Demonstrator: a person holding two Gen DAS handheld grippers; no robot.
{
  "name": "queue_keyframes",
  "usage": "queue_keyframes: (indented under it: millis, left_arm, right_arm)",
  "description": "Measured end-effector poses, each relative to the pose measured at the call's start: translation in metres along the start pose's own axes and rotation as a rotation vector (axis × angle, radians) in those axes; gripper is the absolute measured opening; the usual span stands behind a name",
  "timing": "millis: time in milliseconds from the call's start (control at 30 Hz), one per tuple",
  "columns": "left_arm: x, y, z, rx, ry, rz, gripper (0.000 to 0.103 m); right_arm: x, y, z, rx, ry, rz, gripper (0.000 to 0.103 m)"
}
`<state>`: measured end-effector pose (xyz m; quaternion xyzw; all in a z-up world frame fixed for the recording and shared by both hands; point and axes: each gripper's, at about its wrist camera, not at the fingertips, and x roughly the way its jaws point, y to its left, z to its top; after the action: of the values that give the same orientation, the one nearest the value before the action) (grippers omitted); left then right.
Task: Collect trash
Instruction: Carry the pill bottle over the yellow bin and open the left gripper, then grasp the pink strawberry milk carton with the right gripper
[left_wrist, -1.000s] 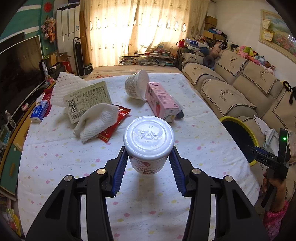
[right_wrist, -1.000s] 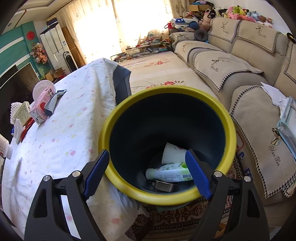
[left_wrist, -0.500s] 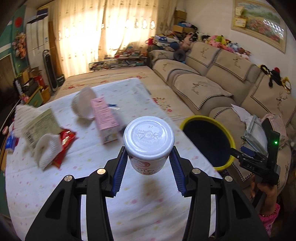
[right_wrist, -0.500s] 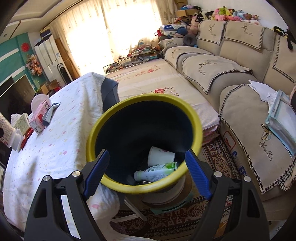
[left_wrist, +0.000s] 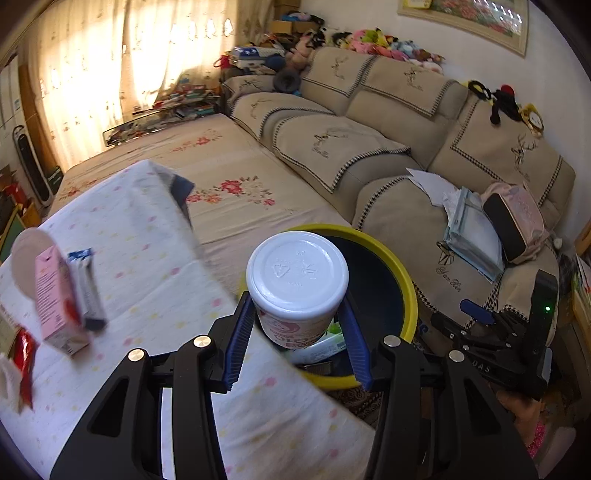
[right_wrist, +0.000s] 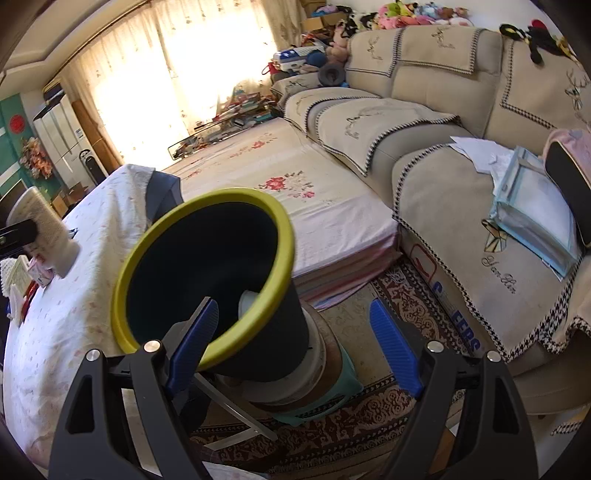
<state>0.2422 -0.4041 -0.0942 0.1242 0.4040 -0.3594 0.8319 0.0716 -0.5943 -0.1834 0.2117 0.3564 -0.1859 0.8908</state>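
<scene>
- The beige sofa (left_wrist: 388, 147) fills the right side of the room, with papers and a pink bag (left_wrist: 515, 219) lying on its seat cushions
- A table under a white dotted cloth (left_wrist: 147, 258) takes up the left of the left wrist view; near its left edge stand a pink carton (left_wrist: 55, 295) and, behind it, a tipped white cup (left_wrist: 26, 245), both blurred
- A red wrapper (left_wrist: 24, 360) shows at the far left edge of the cloth
- The trash bin (right_wrist: 207, 273), dark with a yellow rim, stands just beside the table edge on a stack of round stands; in the right wrist view it leans toward the table and a white cup (right_wrist: 249, 301) shows inside it
- The left gripper (left_wrist: 297, 328) is clamped on a white plastic cup (left_wrist: 297, 284), blue pads pressed against its two sides; the cup's flat white end faces the camera and it hangs over the near rim of the bin, at the table's edge
- A green-and-white bottle (left_wrist: 325, 341) is visible inside the bin below the held cup
- The right gripper (right_wrist: 291, 347) has its jaws spread wide apart with nothing between them; its left pad overlaps the bin's rim in the view, though whether it touches is unclear
- In the left wrist view the right gripper sits low at the right, beside the bin
</scene>
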Motion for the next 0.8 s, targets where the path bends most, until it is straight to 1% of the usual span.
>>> queue_keyframes:
  millis: [133,167,200,233,333,433,567,667,800]
  left_arm:
    - [0.028,-0.016,0.012,0.022,0.025,-0.004,0.047]
    - [0.034,-0.018,0.014,0.020,0.028,-0.001,0.049]
    - [0.037,-0.018,0.016,0.016,0.027,0.009,0.052]
    - [0.040,-0.018,0.018,0.011,0.025,0.019,0.059]
    - [0.036,-0.014,0.019,0.004,0.007,0.030,0.067]
    - [0.023,-0.007,0.017,0.007,-0.019,0.059,0.069]
    - [0.000,0.010,0.006,-0.019,-0.058,0.072,0.076]
    - [-0.023,0.034,-0.007,-0.053,-0.083,0.089,0.080]
    - [-0.059,0.079,-0.034,-0.141,-0.125,0.133,0.082]
  right_arm:
    - [0.003,-0.007,0.001,0.016,0.007,-0.002,0.080]
    - [0.003,-0.007,0.001,0.017,0.008,-0.001,0.080]
    - [0.004,-0.008,0.001,0.018,0.010,0.000,0.080]
    - [0.004,-0.008,0.001,0.018,0.012,0.000,0.080]
    - [0.006,-0.007,0.000,0.016,0.018,0.002,0.081]
    - [0.008,-0.002,0.001,0.008,0.025,0.006,0.081]
    - [0.008,0.010,-0.001,-0.014,0.030,0.020,0.081]
    - [0.008,0.024,0.000,-0.043,0.036,0.034,0.081]
    - [0.008,0.048,0.004,-0.086,0.037,0.043,0.081]
